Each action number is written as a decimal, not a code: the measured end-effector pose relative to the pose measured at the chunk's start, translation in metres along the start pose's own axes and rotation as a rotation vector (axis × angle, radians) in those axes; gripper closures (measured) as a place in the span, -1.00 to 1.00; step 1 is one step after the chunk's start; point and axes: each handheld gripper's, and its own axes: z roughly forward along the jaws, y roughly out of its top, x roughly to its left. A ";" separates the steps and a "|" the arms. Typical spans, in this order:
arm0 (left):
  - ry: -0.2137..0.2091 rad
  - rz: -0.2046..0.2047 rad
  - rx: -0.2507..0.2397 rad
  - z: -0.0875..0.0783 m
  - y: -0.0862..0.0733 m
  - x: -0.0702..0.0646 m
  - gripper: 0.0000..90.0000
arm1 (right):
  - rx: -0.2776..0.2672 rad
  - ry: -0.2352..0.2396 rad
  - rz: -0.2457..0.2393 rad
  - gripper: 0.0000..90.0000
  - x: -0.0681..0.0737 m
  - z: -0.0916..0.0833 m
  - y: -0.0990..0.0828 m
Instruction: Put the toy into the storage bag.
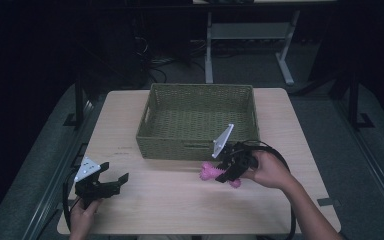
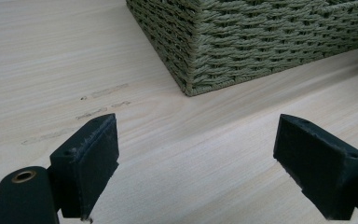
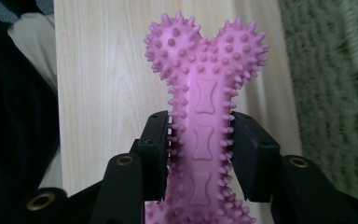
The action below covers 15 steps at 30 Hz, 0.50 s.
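A: Pink spiked rubber bone [image 3: 204, 116]: status?

B: Clamped by its shaft between both pads of the right gripper [image 1: 228, 169], jaws closed onto it, at the near right of the table [image 1: 180, 210], just in front of the basket [image 1: 200, 120].

A: Left gripper [image 1: 111, 183]?

B: Near left, jaws spread wide, nothing between them; bare wood lies below.

A: View differences?

B: The right gripper view resolves the bone's moulded bone-shaped insets and its knobbed end. The left gripper view shows the woven green basket's near corner. The high view shows the basket's interior, farther back.
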 end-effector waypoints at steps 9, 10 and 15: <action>0.003 -0.001 0.003 0.000 -0.001 0.001 -0.70 | -0.033 -0.001 0.011 0.30 -0.012 -0.021 0.005; 0.003 -0.001 0.003 0.000 -0.001 0.001 -0.70 | -0.033 -0.001 0.011 0.30 -0.012 -0.021 0.005; 0.001 -0.001 0.005 0.001 0.000 0.000 -0.70 | -0.055 0.001 0.027 0.30 -0.018 -0.030 0.004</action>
